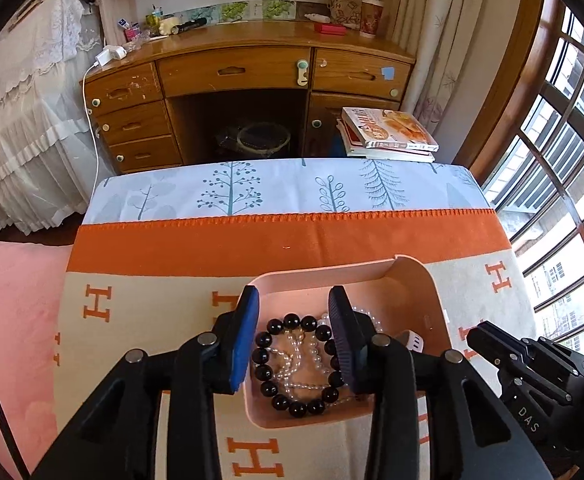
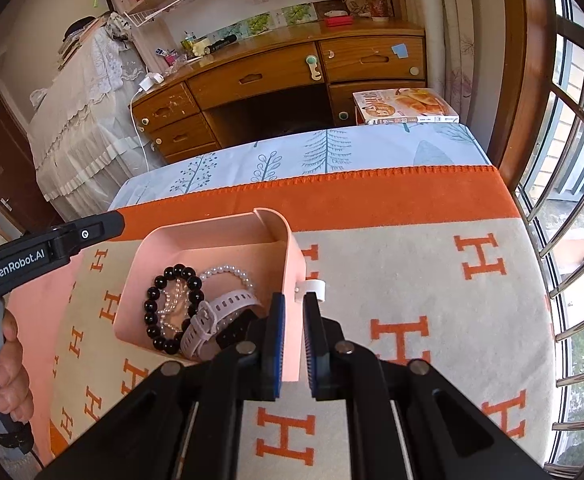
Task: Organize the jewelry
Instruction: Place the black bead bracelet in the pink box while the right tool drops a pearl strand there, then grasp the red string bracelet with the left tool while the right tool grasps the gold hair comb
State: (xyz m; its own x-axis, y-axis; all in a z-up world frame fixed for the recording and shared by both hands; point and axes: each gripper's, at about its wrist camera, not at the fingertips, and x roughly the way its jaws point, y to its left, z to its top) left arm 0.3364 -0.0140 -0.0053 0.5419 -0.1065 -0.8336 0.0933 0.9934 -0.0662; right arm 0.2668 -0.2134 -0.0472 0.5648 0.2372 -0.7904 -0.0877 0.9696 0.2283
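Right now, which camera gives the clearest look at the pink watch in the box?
The right wrist view: the pink watch lies in full sight inside the pink box, strap and dark face visible. In the left wrist view only a strap end peeks past a finger.

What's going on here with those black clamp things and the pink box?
A person holds a gripper in each hand to tidy jewelry. The right gripper is pinching the side wall of the pink tray on the blanket. The left gripper hovers open over the black bead bracelet, which lies in the tray with a pearl bracelet and a watch.
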